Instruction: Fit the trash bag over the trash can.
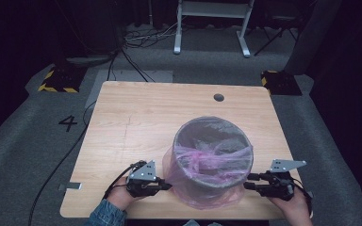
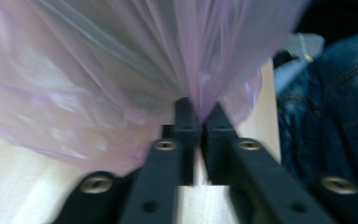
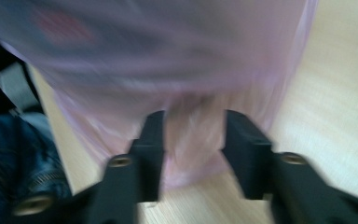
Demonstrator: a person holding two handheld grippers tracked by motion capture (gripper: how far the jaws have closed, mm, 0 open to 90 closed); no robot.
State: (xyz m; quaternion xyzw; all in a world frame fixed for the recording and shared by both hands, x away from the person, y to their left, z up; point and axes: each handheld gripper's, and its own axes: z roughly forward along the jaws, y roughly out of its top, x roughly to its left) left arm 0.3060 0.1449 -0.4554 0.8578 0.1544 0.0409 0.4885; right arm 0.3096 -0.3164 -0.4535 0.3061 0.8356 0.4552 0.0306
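The grey bin, lined with a pink plastic bag, stood at the lower middle of the frame on the wooden surface. The left gripper pinched a fold of the bag. The right gripper, jaws spread, straddled the bag without pressing it.

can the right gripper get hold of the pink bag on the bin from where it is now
Probably yes. The right gripper sits right beside the bin, its jaws standing apart with the pink bag film just ahead between them, and nothing blocks the way.
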